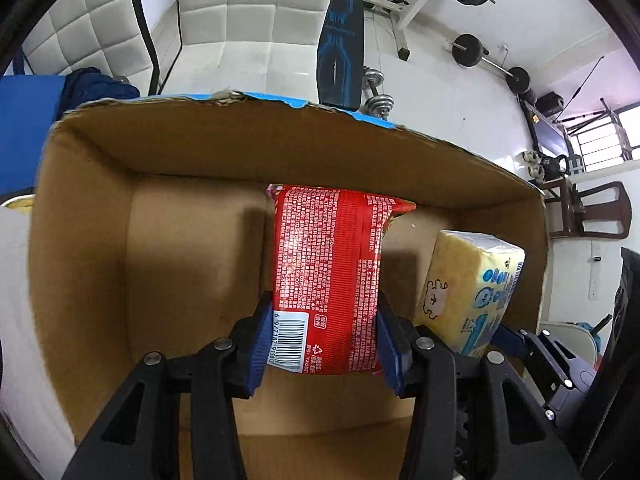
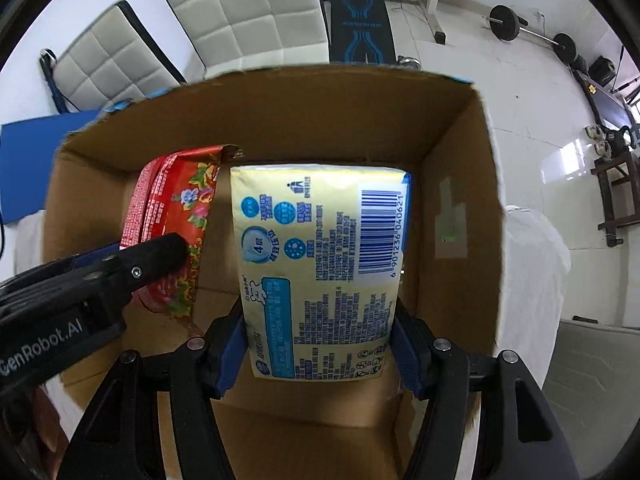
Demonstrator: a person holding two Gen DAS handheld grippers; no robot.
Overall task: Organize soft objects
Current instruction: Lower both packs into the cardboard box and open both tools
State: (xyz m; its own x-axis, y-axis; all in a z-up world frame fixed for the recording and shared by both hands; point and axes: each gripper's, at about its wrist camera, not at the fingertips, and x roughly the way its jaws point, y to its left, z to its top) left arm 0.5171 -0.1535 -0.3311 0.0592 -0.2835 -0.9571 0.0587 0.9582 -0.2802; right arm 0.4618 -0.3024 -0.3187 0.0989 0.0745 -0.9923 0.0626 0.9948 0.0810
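Note:
My left gripper (image 1: 325, 340) is shut on a red tissue pack (image 1: 326, 276) and holds it inside an open cardboard box (image 1: 256, 140). My right gripper (image 2: 320, 344) is shut on a yellow tissue pack (image 2: 320, 264) and holds it inside the same box (image 2: 460, 184). In the left wrist view the yellow pack (image 1: 468, 292) sits to the right of the red one. In the right wrist view the red pack (image 2: 172, 224) is to the left, partly hidden by the left gripper's black body (image 2: 100, 276).
The box stands on a white-covered surface (image 2: 536, 264). Behind it are white padded panels (image 1: 256, 4), a blue mat (image 2: 32, 148), a weight bench (image 2: 360, 20) and barbells (image 1: 480, 56). Dark wooden chairs (image 1: 588, 208) stand at the right.

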